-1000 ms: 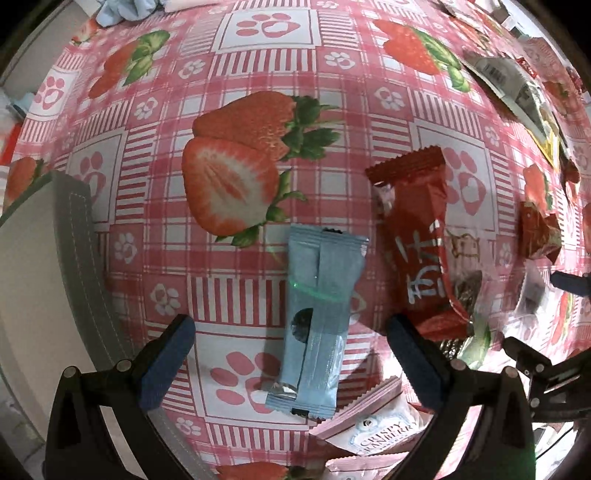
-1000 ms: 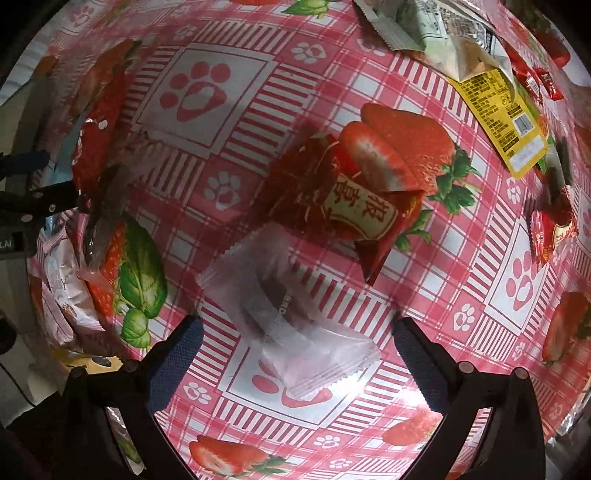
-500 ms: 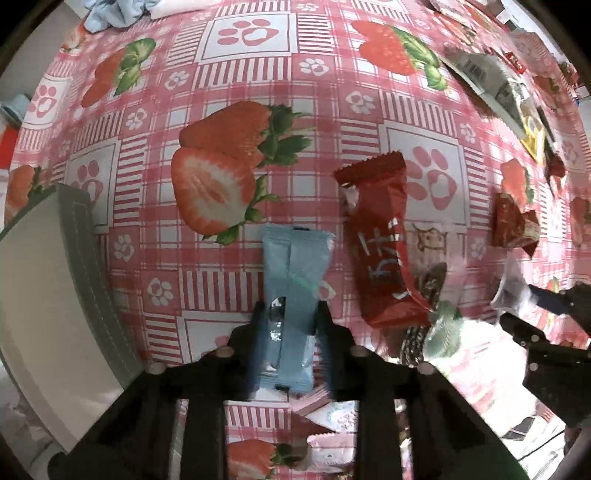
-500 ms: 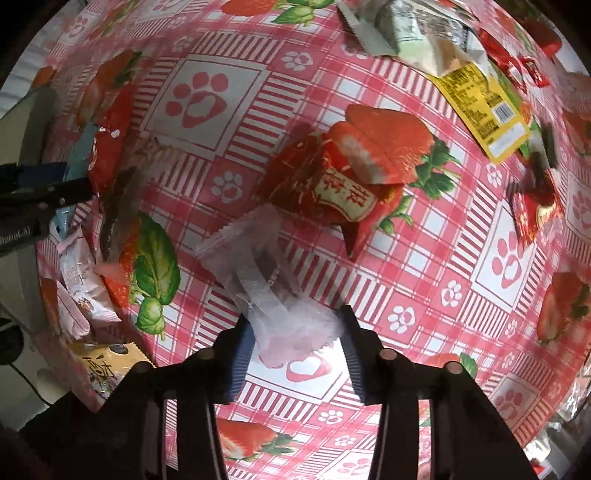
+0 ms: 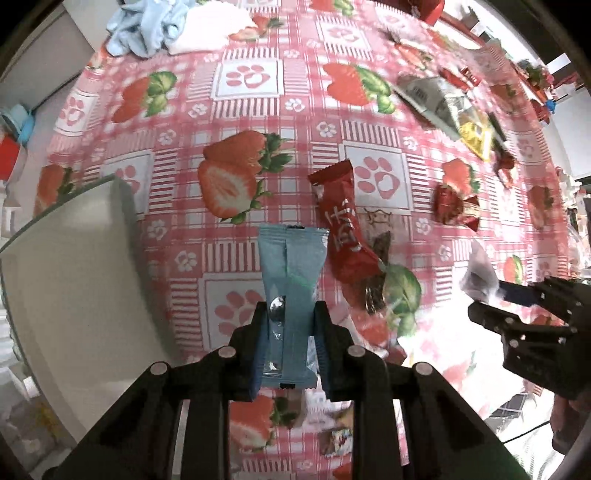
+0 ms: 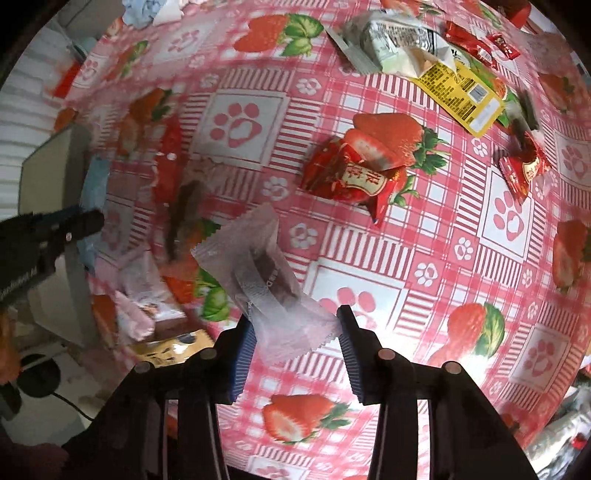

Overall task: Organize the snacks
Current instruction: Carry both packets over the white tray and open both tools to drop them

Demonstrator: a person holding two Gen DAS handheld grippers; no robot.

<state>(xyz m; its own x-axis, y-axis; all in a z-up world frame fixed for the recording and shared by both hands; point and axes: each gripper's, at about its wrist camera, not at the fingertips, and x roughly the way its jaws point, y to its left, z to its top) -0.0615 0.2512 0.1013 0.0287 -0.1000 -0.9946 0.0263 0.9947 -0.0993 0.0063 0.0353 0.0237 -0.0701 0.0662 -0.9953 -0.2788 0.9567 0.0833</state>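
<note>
My left gripper (image 5: 290,339) is clamped on the blue packet (image 5: 290,291) near its tail end, lifted off the table (image 5: 243,77). My right gripper (image 6: 293,332) pinches the translucent wrapper (image 6: 266,280) by one end only — I judge it could slip or swing loose. The strawberry-print cloth is slick-looking, with snacks strewn toward the far right corner; a grey bin (image 5: 70,266) sits at the left edge.

— What covers your table?
— A red-checked tablecloth (image 5: 255,122) printed with strawberries and paw prints.
— And at its far edge?
— You have crumpled light-blue and white cloths (image 5: 166,26) bunched together. A pale grey box (image 5: 74,266) stands at your left.
</note>
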